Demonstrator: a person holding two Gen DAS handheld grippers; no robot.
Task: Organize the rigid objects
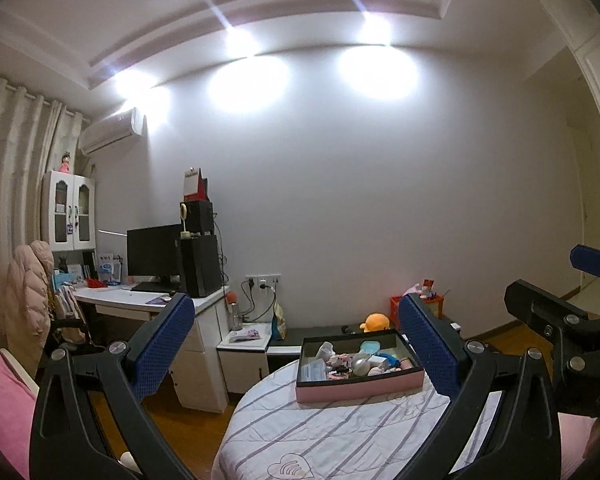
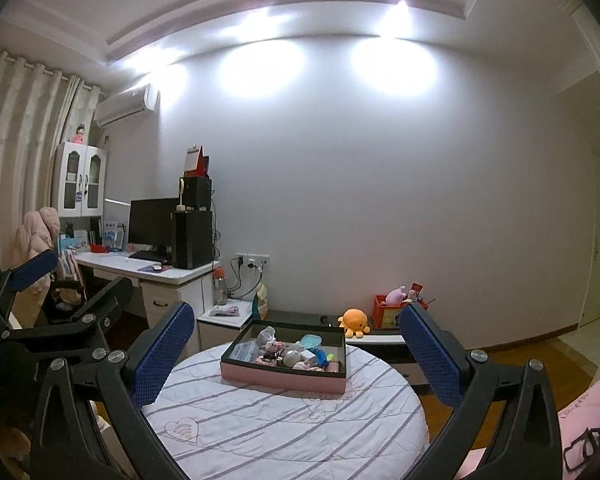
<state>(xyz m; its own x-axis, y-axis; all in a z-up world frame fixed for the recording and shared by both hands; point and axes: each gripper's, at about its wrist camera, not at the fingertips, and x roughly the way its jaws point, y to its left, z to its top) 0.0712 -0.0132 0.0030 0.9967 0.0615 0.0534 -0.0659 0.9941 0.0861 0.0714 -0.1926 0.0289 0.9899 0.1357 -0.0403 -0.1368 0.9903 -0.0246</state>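
Against the far wall, a white desk (image 2: 148, 270) carries a black monitor (image 2: 152, 222) with a black computer tower (image 2: 192, 240) just right of it. Above the desk's left end hangs a white glass-door cabinet (image 2: 80, 180), and higher up an air conditioner (image 2: 126, 106). Right of the desk, an orange plush octopus (image 2: 354, 320) sits beside a red box (image 2: 386, 314).

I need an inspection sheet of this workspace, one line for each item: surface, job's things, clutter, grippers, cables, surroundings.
Surface: round bed with a striped white cover.
Job's things: pink box on the bed, open, full of small mixed objects.
Clutter: nothing seen on the cover beside the box.
Grippers: left gripper open and empty; right gripper open and empty; both short of the box.
Cables: black cables hang from the wall socket.
Surroundings: desk with monitor, orange plush octopus, curtains.
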